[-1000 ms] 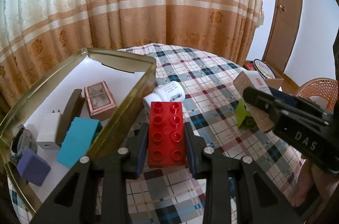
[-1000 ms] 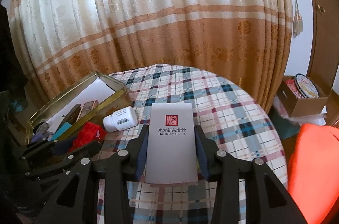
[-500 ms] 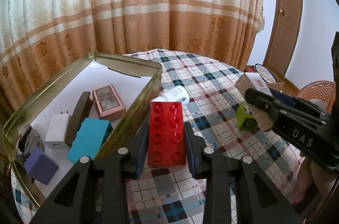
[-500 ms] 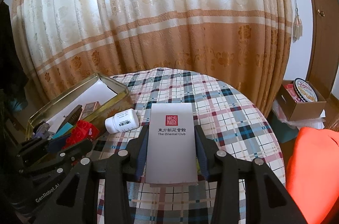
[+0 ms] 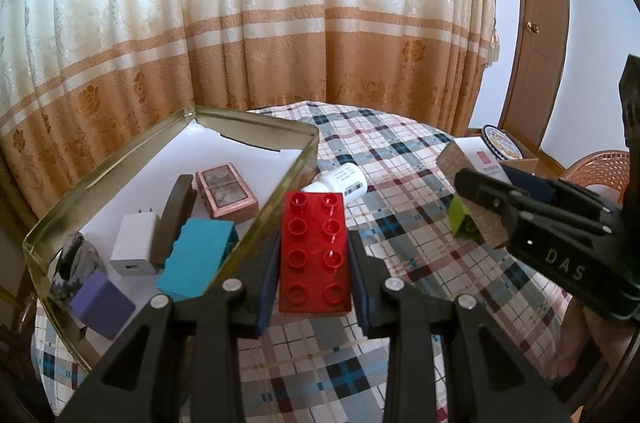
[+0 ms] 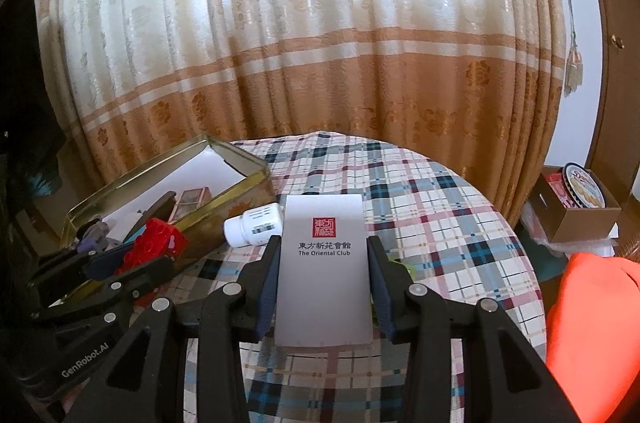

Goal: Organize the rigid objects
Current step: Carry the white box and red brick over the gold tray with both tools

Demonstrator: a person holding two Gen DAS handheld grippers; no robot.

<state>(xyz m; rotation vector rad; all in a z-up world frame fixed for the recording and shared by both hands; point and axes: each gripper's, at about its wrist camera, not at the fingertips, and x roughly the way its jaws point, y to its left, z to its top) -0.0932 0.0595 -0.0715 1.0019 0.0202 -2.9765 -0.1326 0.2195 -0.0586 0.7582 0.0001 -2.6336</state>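
Note:
My left gripper [image 5: 314, 243] is shut on a red studded brick [image 5: 314, 251], held above the plaid tablecloth just right of the gold tin's near wall. The gold tin [image 5: 256, 123] holds a teal block [image 5: 196, 259], a white charger [image 5: 134, 243], a purple cube [image 5: 102, 305], a copper card case [image 5: 226, 197] and a dark flat piece [image 5: 174, 213]. My right gripper [image 6: 322, 255] is shut on a white box printed "The Oriental Club" [image 6: 324, 271]. A white bottle [image 5: 340, 181] lies on its side by the tin. A green brick [image 5: 460, 219] sits under the box.
The round table [image 6: 440, 223] has a plaid cloth and drops off on all sides. A curtain hangs close behind it. A cardboard box with a biscuit tin [image 6: 580, 199] sits on the floor at right, beside an orange cloth [image 6: 592, 323] and a wicker chair [image 5: 600, 169].
The left gripper with the red brick has drawn slightly up and back from the tin, so more of the tin shows. The right gripper has kept still with its box.

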